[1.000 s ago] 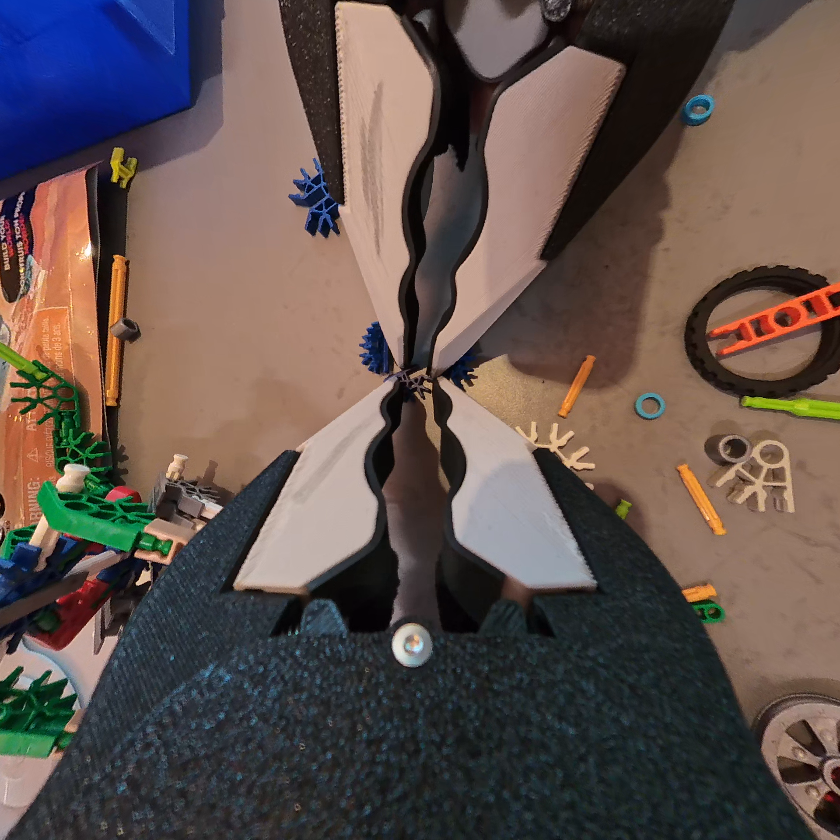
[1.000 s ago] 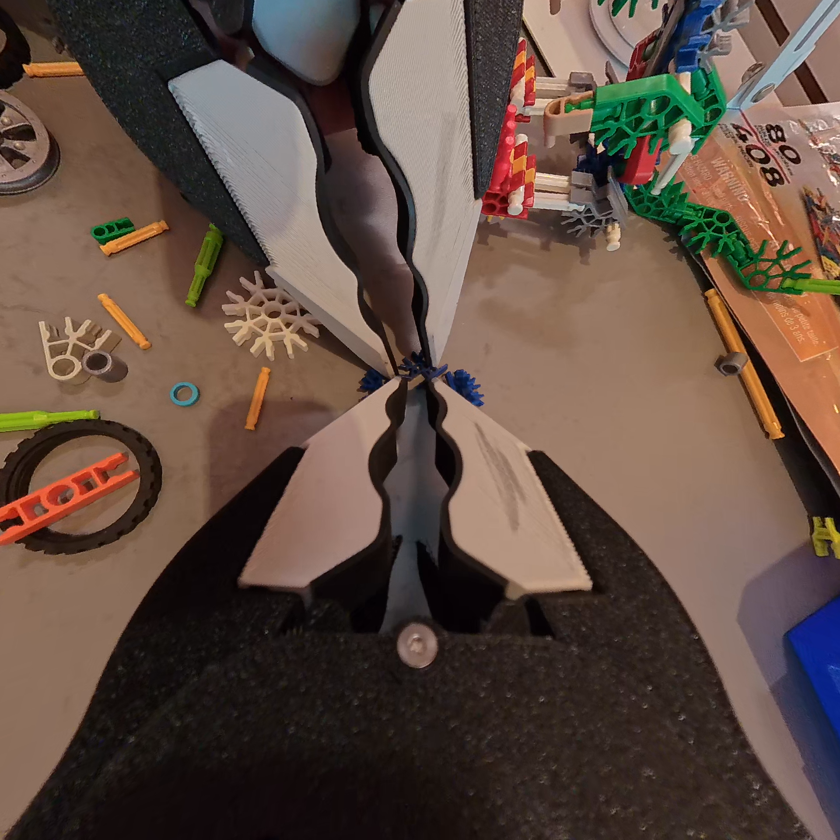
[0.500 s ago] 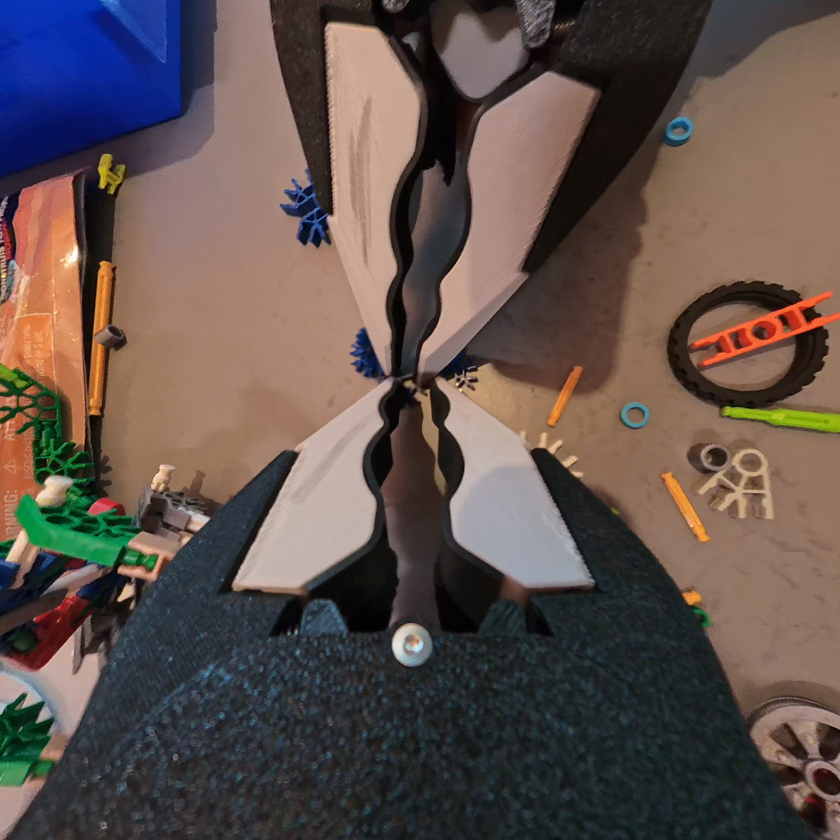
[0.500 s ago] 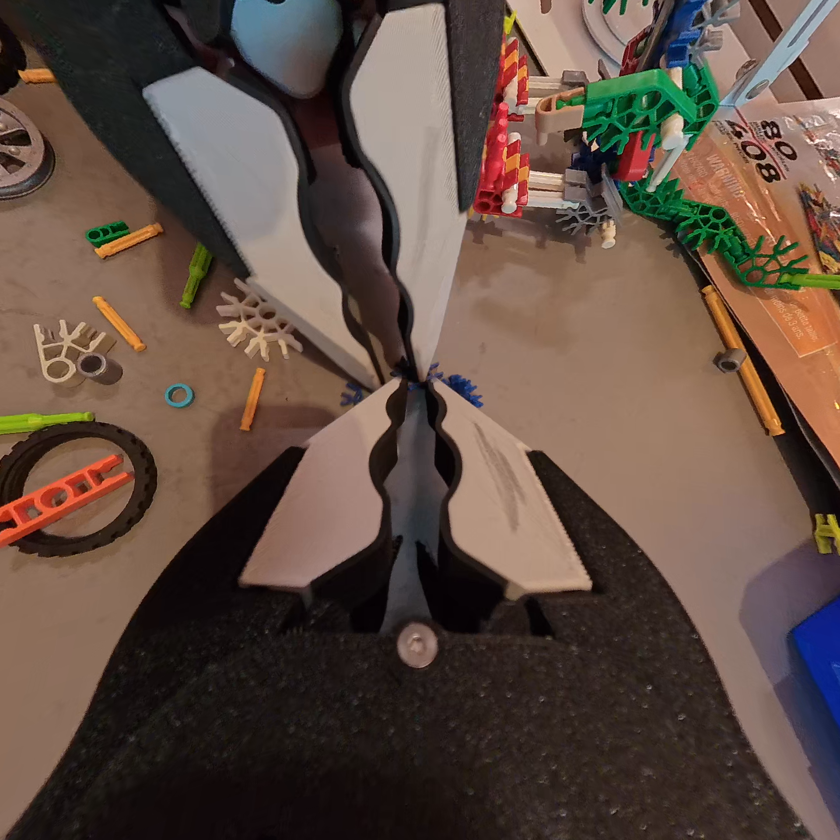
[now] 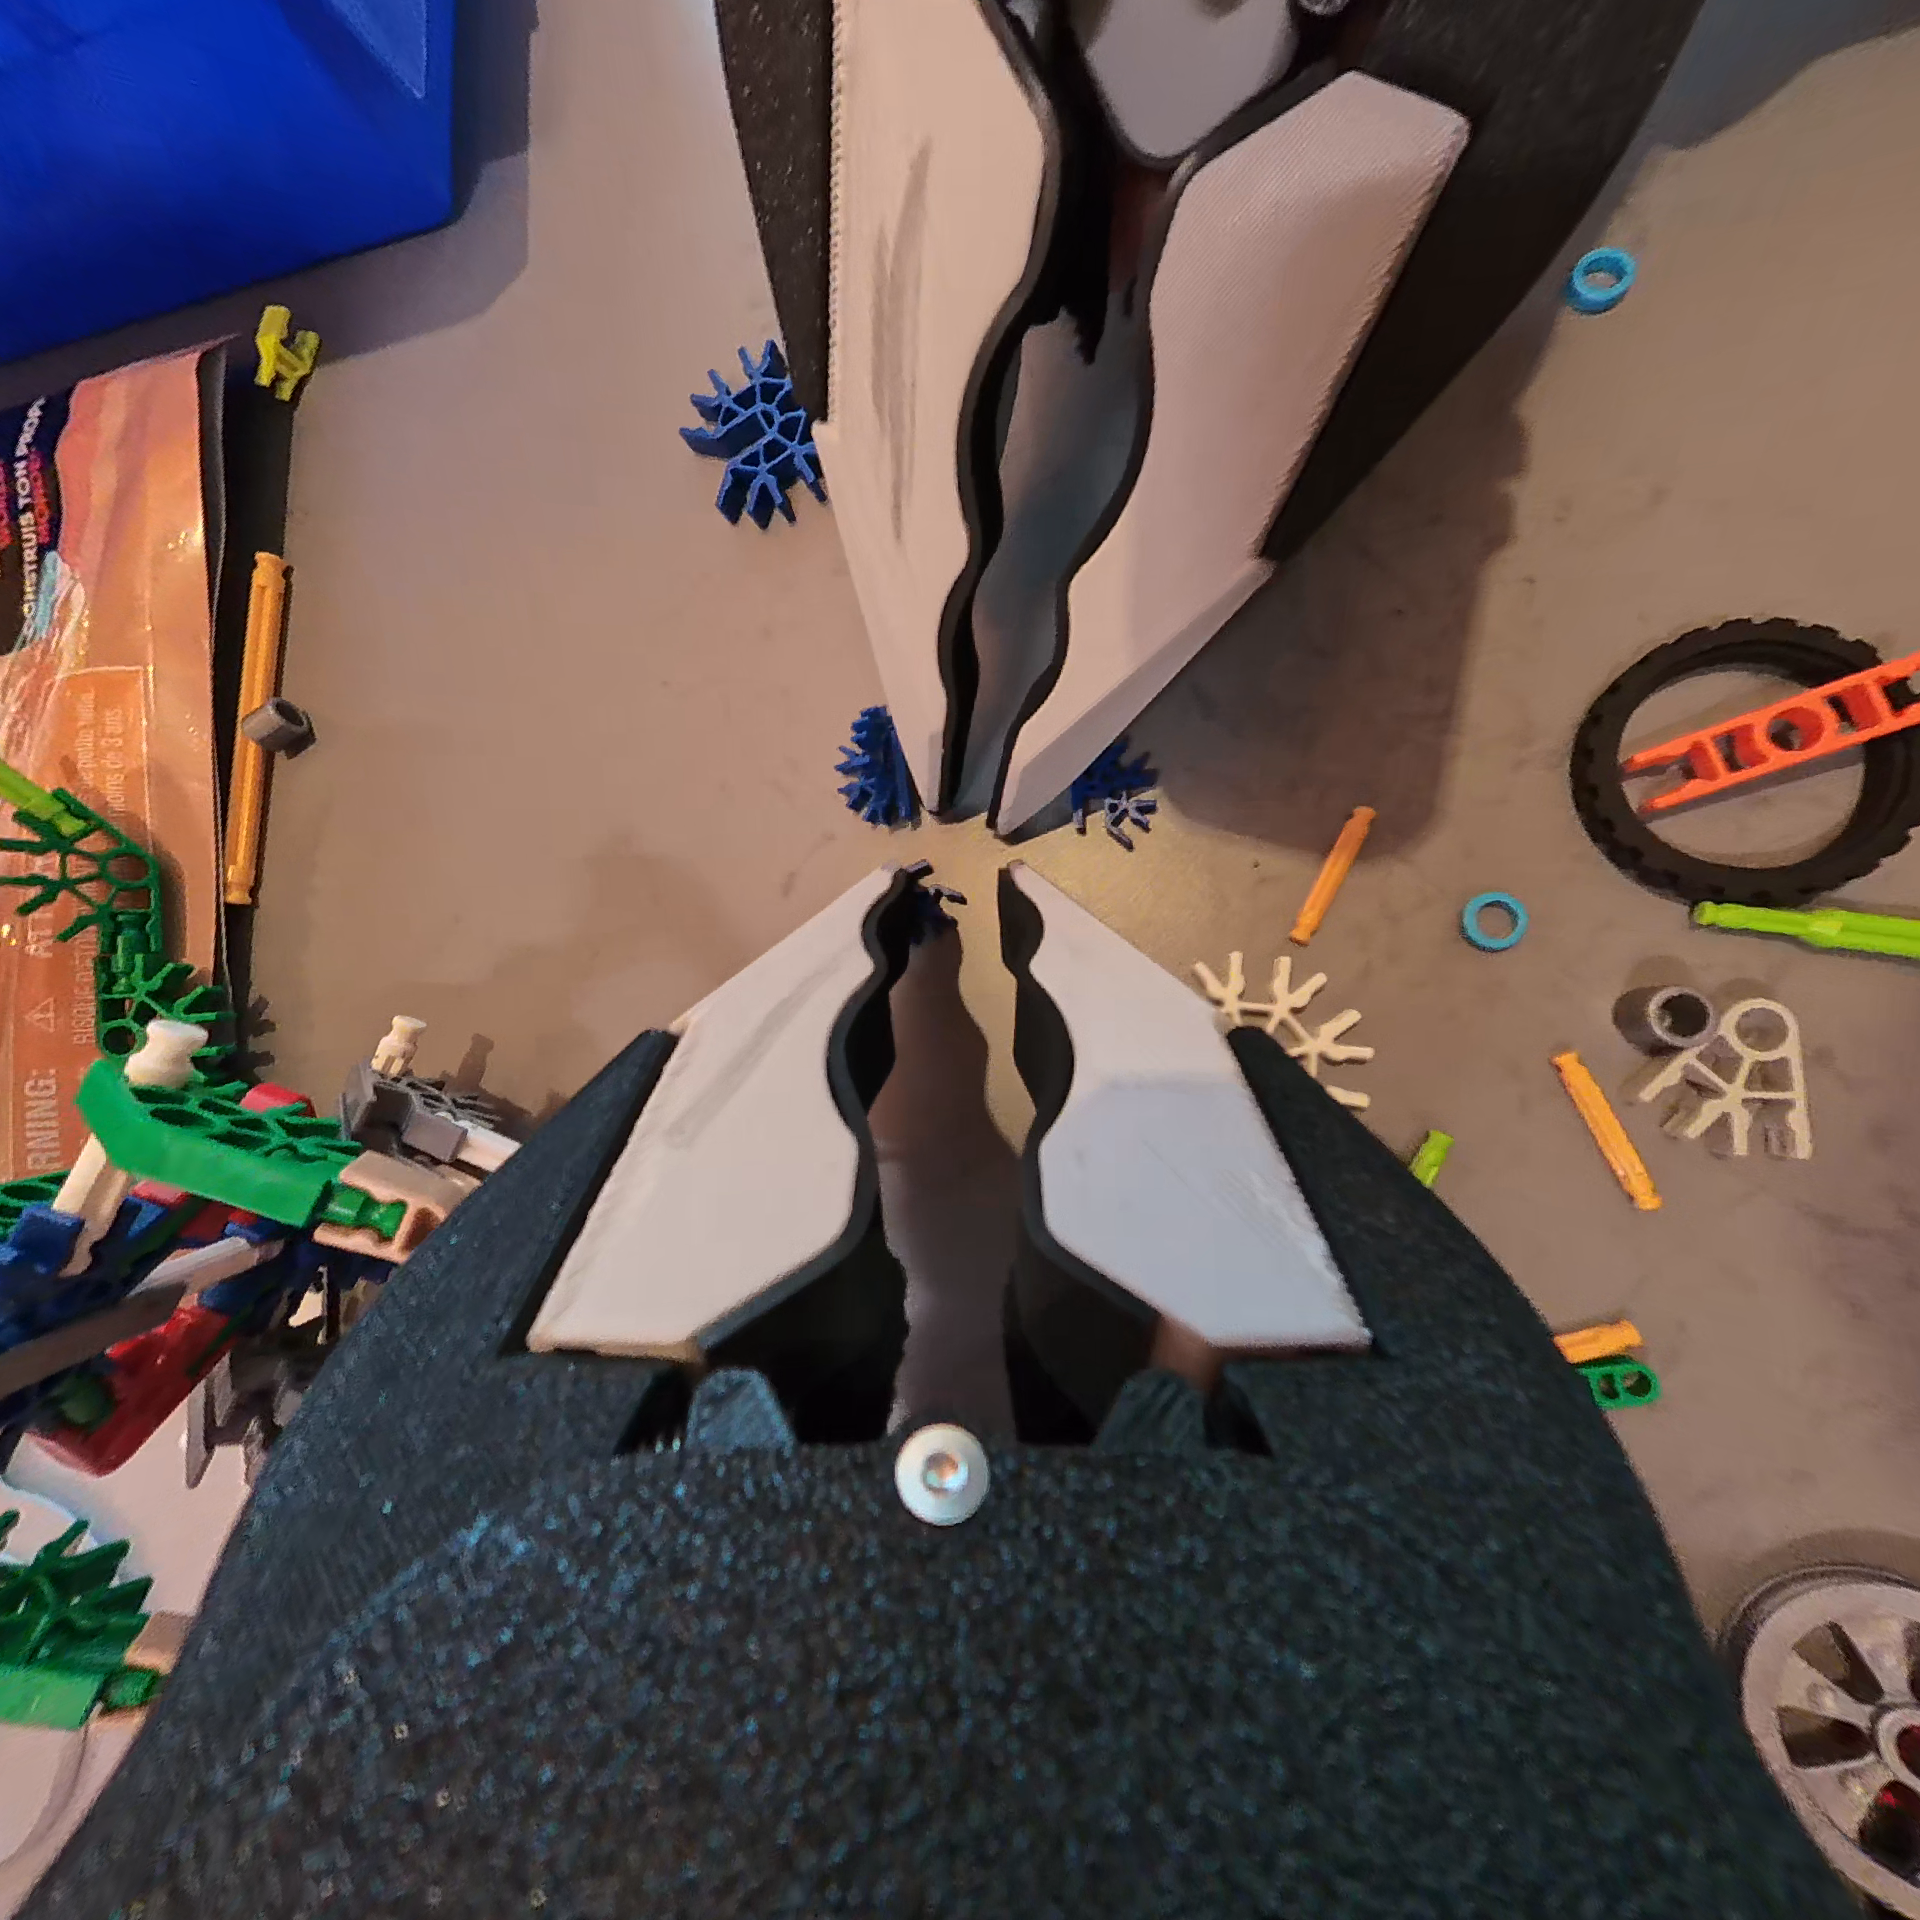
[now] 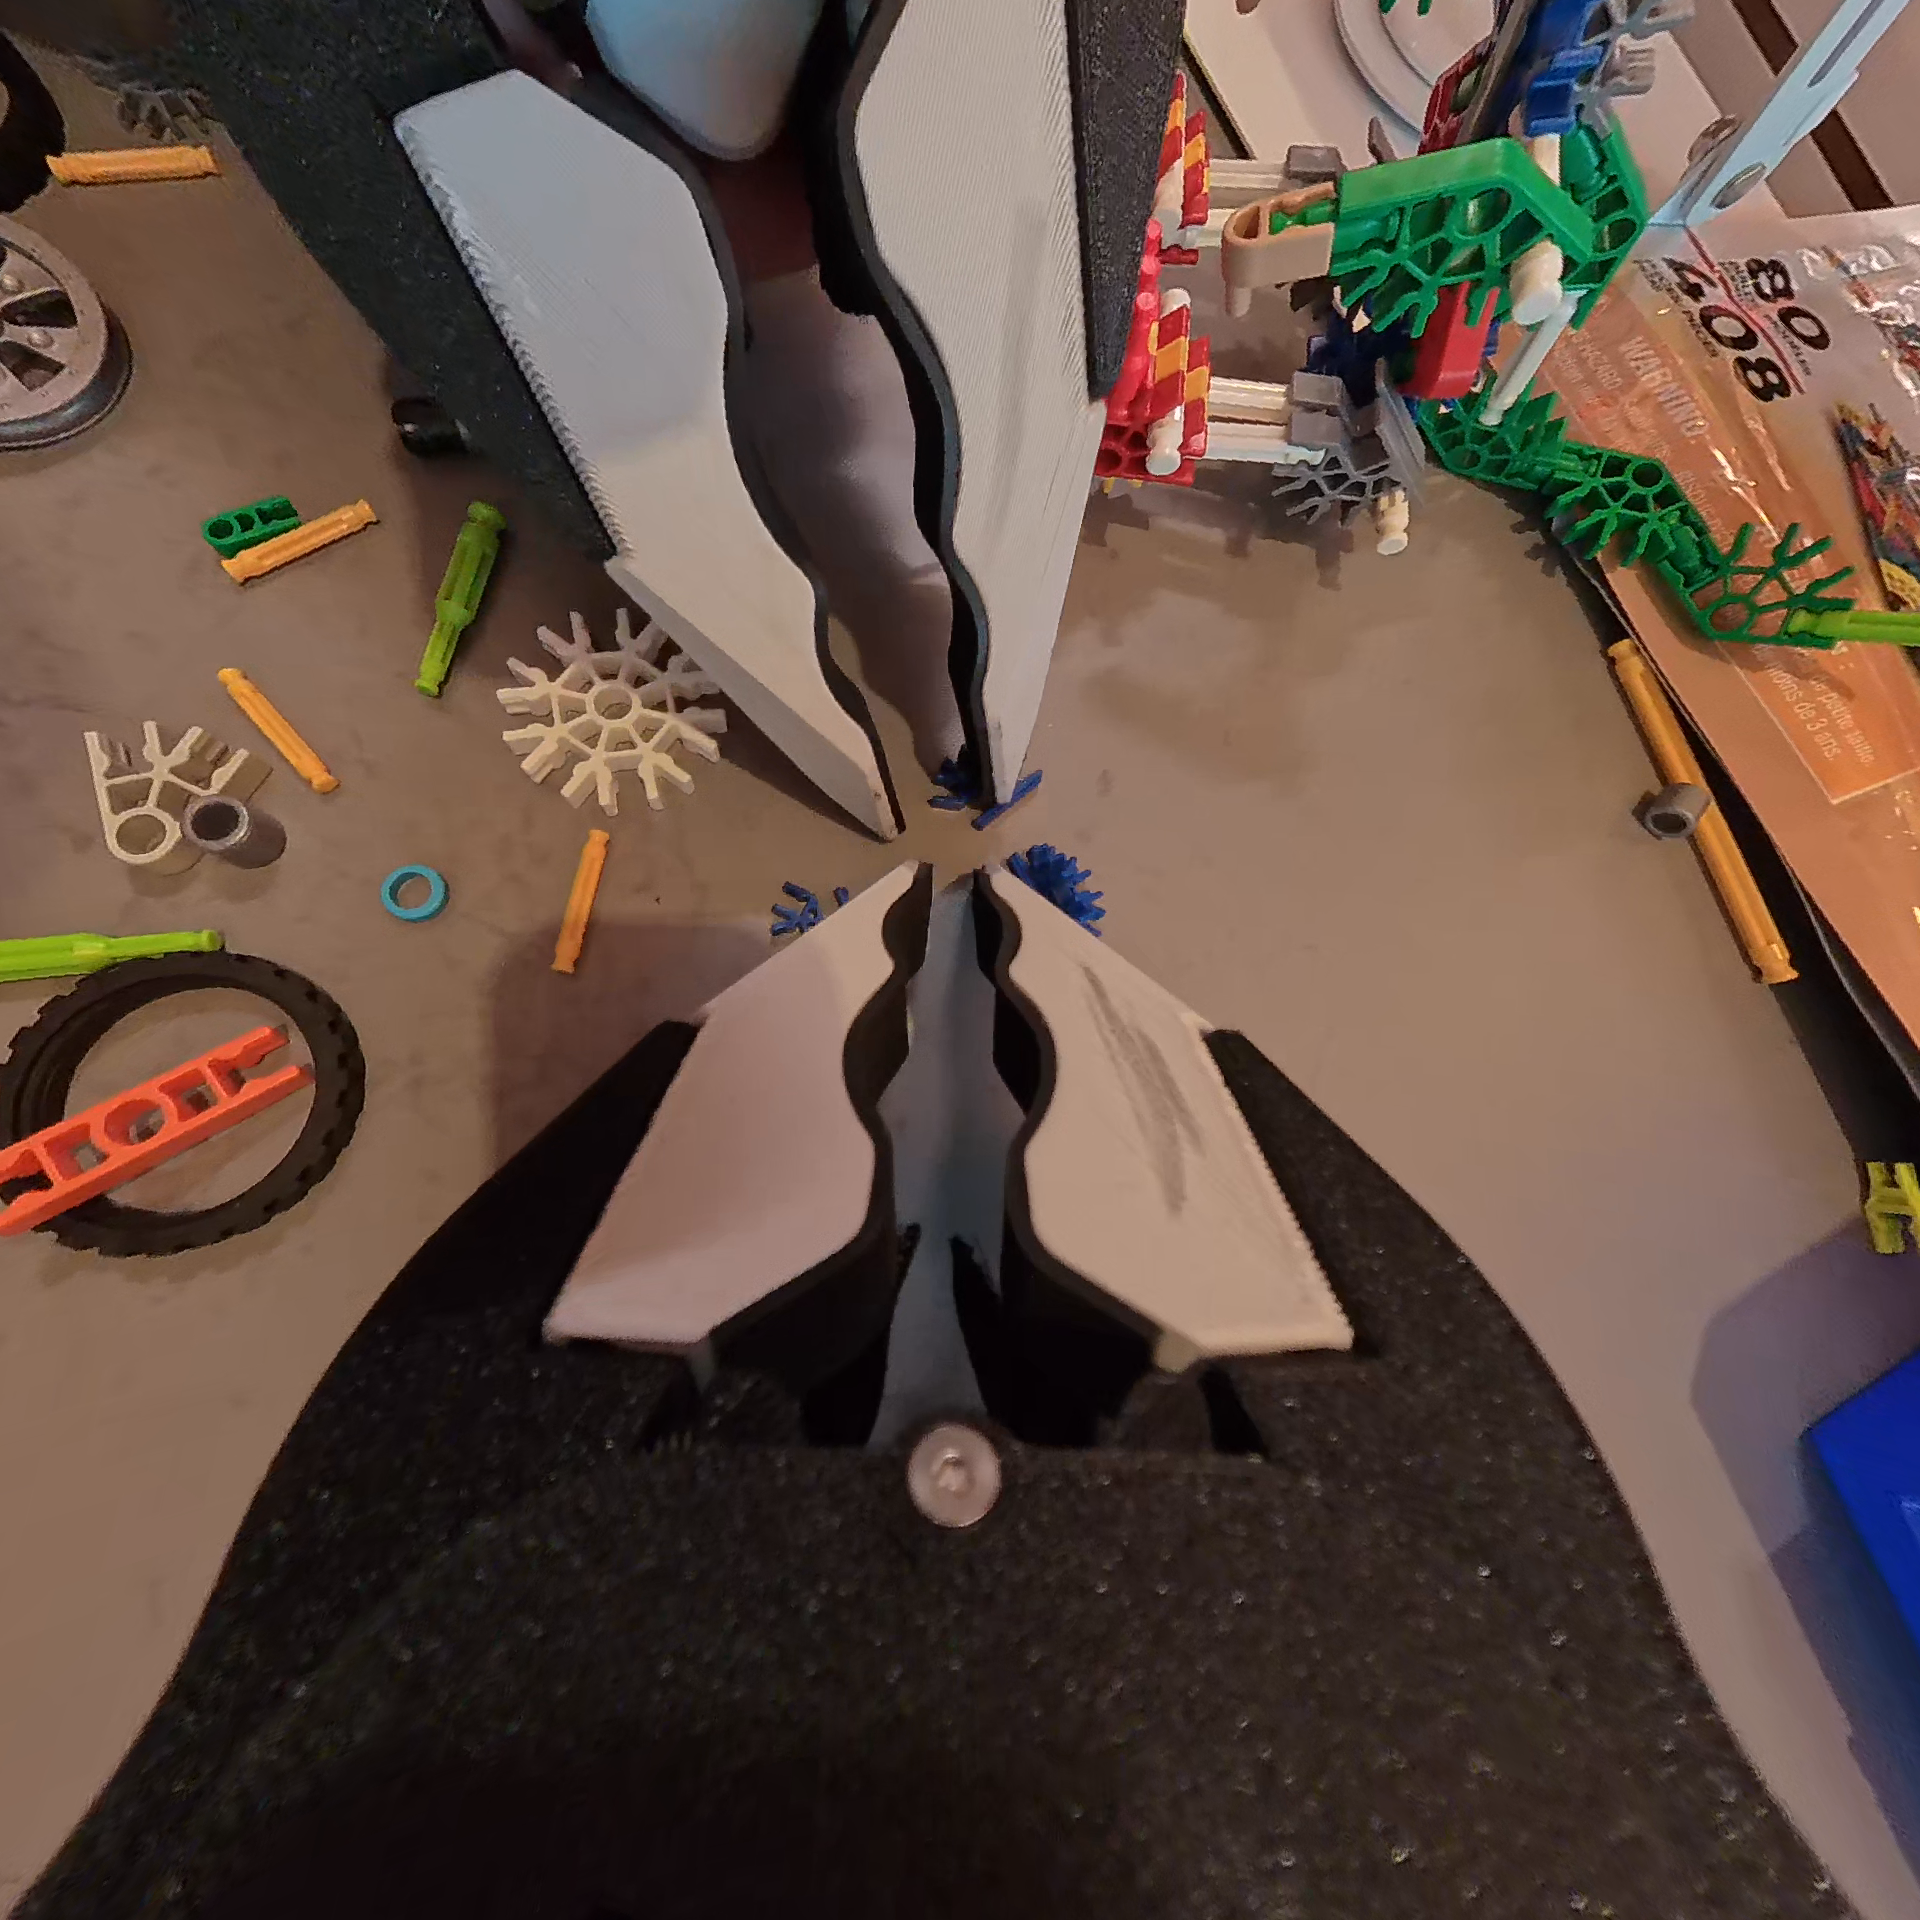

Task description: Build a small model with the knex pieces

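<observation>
My two grippers face each other tip to tip just above the grey table, with a small gap between them. My right gripper (image 6: 948, 871) is shut on a blue snowflake connector (image 6: 1055, 883), which sticks out on both sides of its fingers. The connector also shows in the left wrist view (image 5: 873, 769), where the right gripper (image 5: 971, 821) comes in from the top. My left gripper (image 5: 951, 868) has its jaws narrowly apart on a small dark blue connector piece (image 5: 932, 909), which lies against its left finger. The left gripper (image 6: 943, 810) and this piece (image 6: 961, 784) also show in the right wrist view.
A loose blue connector (image 5: 753, 436) and a white snowflake connector (image 6: 608, 712) lie close by. Further out are a black tyre (image 5: 1756, 769) holding an orange piece, small orange rods, teal rings, a built model (image 6: 1455, 260), an orange bag (image 5: 94, 623), a blue box (image 5: 208, 135) and a wheel hub (image 5: 1839, 1714). The grippers are tip to tip, or close to it.
The two grippers were touching tip to tip on the blue pieces. They have drawn a little apart, and each keeps a blue piece.
</observation>
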A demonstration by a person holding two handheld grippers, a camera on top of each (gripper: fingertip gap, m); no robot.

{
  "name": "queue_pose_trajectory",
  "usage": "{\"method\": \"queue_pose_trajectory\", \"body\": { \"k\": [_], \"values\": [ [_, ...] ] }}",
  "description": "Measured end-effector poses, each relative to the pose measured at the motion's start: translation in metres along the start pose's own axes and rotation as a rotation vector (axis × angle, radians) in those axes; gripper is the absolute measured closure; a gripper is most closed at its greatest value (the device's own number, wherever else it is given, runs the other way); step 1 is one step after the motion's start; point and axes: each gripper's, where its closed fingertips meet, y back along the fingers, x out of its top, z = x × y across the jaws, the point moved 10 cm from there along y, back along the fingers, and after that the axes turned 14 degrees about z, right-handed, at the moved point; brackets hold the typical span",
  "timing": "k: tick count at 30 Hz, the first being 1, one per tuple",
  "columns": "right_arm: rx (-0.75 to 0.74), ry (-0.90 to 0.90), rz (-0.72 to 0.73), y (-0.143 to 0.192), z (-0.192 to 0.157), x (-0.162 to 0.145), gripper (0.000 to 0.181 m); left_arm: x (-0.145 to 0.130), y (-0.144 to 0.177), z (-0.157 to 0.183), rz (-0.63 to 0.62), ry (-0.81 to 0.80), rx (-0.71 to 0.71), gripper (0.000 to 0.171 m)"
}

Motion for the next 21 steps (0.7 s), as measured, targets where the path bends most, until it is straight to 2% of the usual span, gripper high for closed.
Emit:
{"method": "queue_pose_trajectory", "body": {
  "k": [8, 13, 19, 21],
  "values": [
    [-0.012, 0.003, 0.002, -0.002, 0.000, 0.001, 0.173, 0.006, -0.005, 0.008, 0.031, 0.045, -0.058, 0.153],
    [-0.011, 0.006, 0.000, -0.002, 0.000, 0.001, 0.173, 0.008, 0.005, 0.002, 0.074, 0.080, -0.063, 0.153],
    [-0.015, 0.017, -0.001, -0.003, -0.001, 0.002, 0.174, -0.001, 0.007, -0.003, 0.013, 0.071, -0.037, 0.150],
    [-0.015, 0.024, -0.003, -0.003, -0.002, 0.002, 0.176, -0.003, 0.004, -0.002, -0.001, 0.064, -0.038, 0.154]
  ]
}}
